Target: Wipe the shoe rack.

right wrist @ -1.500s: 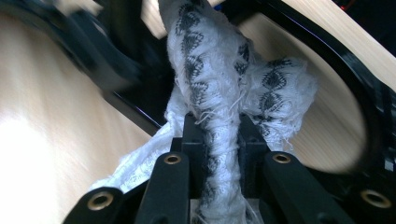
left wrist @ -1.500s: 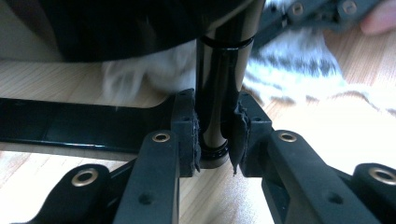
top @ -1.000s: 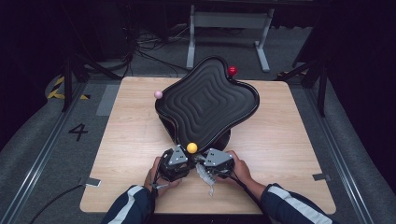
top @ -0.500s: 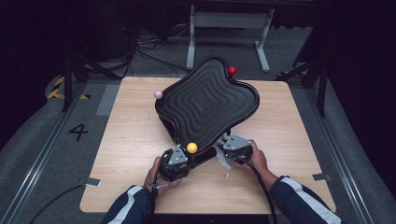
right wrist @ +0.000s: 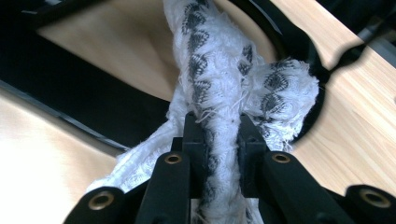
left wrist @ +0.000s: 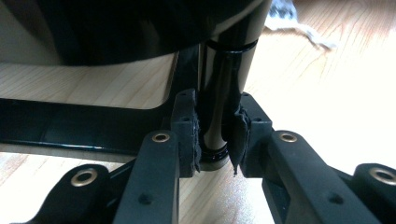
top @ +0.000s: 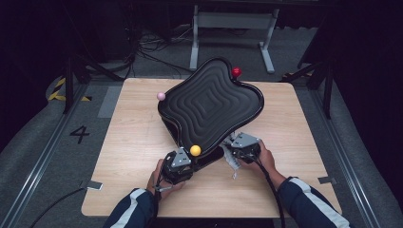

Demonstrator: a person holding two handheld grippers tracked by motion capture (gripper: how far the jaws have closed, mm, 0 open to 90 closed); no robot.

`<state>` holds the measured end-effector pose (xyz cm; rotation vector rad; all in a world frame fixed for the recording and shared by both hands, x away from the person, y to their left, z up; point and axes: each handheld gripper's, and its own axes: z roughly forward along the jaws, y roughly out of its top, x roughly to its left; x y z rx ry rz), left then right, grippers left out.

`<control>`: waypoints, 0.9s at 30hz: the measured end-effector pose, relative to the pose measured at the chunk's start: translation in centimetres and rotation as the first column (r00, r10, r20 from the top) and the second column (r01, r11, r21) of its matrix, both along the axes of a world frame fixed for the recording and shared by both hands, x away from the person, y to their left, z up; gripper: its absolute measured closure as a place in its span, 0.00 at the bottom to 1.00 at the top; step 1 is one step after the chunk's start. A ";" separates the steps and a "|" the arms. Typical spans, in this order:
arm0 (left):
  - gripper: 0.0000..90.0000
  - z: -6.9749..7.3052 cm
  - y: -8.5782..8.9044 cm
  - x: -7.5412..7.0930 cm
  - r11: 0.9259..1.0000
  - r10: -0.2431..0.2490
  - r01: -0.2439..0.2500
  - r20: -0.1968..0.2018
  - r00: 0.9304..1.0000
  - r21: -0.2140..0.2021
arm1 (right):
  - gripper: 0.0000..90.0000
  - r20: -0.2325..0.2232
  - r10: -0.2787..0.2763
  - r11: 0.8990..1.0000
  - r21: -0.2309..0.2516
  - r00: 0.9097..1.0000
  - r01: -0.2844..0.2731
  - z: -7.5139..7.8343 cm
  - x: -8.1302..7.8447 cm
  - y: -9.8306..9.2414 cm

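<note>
Fingers [right wrist: 217,140] pinch patterned cloth [right wrist: 205,74]; floor reads "4" [top: 79,134].

White patterned cloth [right wrist: 219,93] between fingers [right wrist: 194,135]

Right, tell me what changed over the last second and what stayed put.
The right gripper, shut on the white cloth, carried it from beside the left gripper out to the right, up against the black tray's near right edge. The left gripper stayed clamped on the tray's post; tray and the yellow ball, pink ball and red ball did not move.
</note>
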<state>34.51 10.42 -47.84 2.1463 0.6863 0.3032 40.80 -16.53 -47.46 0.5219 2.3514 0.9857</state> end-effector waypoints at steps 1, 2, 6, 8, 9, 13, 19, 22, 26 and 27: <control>0.81 0.0 0.0 0.0 1.000 0.002 -0.002 -0.001 1.000 -0.004 | 0.87 -0.009 0.024 1.000 0.000 1.000 -0.024 0.1 -0.3 0.4; 0.81 0.0 0.0 0.0 1.000 0.001 -0.001 0.000 1.000 -0.005 | 0.87 -0.013 0.039 0.999 -0.001 0.999 -0.039 0.1 -0.5 0.7; 0.81 0.0 0.0 0.0 1.000 0.001 -0.001 0.000 1.000 -0.002 | 0.87 -0.034 0.106 0.994 0.022 0.994 -0.105 0.1 -1.9 2.4; 0.81 0.0 -0.1 0.1 1.000 0.002 -0.002 0.003 1.000 0.001 | 0.87 -0.036 0.116 0.993 0.026 0.993 -0.115 0.1 -2.1 2.7; 0.80 0.0 -0.1 0.1 1.000 0.003 -0.003 0.003 1.000 0.000 | 0.87 -0.045 0.128 0.991 0.035 0.991 -0.127 0.1 -2.4 3.1; 0.80 0.0 -0.1 0.1 1.000 0.004 -0.004 -0.001 1.000 -0.001 | 0.87 -0.049 0.158 0.987 0.038 0.986 -0.156 0.1 -2.9 4.0; 0.80 0.0 -0.1 0.1 1.000 0.003 -0.003 0.003 1.000 0.000 | 0.87 -0.030 0.165 0.986 0.021 0.986 -0.164 0.1 -3.1 4.0; 0.80 0.0 -0.1 0.1 1.000 0.003 -0.003 0.003 1.000 0.000 | 0.87 -0.007 0.133 0.991 -0.004 0.991 -0.133 0.1 -2.6 3.3; 0.80 0.0 0.0 0.1 1.000 0.002 -0.002 0.000 1.000 0.000 | 0.87 0.011 0.042 0.999 -0.013 0.999 -0.041 0.0 -0.8 1.1; 0.80 0.0 -0.1 0.1 1.000 0.001 -0.001 0.002 1.000 0.000 | 0.87 0.010 0.005 1.000 -0.011 1.000 -0.005 0.0 -0.2 0.3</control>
